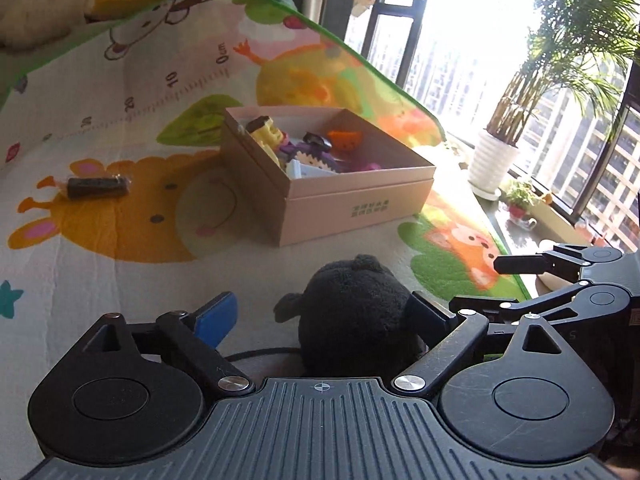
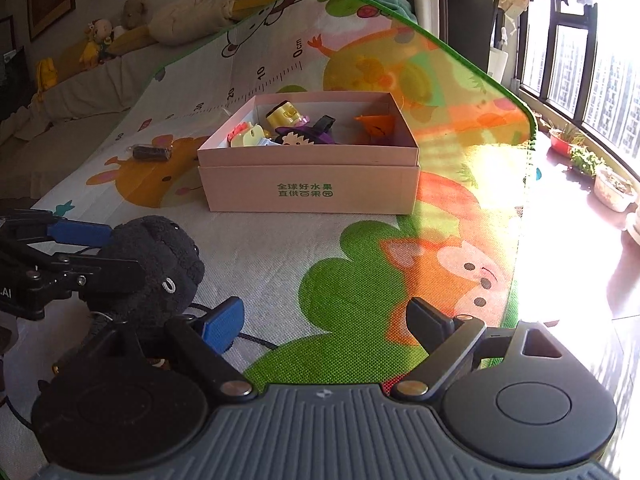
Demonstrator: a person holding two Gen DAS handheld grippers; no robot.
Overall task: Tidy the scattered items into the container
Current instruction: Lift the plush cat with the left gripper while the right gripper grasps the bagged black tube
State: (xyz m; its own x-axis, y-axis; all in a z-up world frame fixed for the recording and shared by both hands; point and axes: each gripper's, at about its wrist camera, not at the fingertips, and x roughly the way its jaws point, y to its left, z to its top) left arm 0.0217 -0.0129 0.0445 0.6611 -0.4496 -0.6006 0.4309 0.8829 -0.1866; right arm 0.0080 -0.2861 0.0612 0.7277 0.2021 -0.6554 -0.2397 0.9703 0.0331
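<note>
A black plush toy (image 1: 356, 300) lies on the cartoon play mat (image 1: 132, 264) between the fingers of my left gripper (image 1: 322, 318). The jaws stand wide: the black pad (image 1: 430, 316) is against the plush, while the blue pad (image 1: 218, 320) is clear of it. The right wrist view shows the same plush (image 2: 160, 256) inside that left gripper (image 2: 124, 252). My right gripper (image 2: 328, 320) is open over the mat with nothing between its fingers. Farther back, the pink cardboard box (image 1: 348, 204) (image 2: 308, 188) holds several small toys. A dark wrapped item (image 1: 98, 187) (image 2: 151, 153) lies on the mat left of the box.
A potted palm (image 1: 494, 164) and small plant pots (image 2: 614, 190) stand along the window ledge beyond the mat's right edge. A sofa with stuffed toys (image 2: 132, 12) runs behind the mat. A dark cord (image 2: 256, 338) trails from the plush.
</note>
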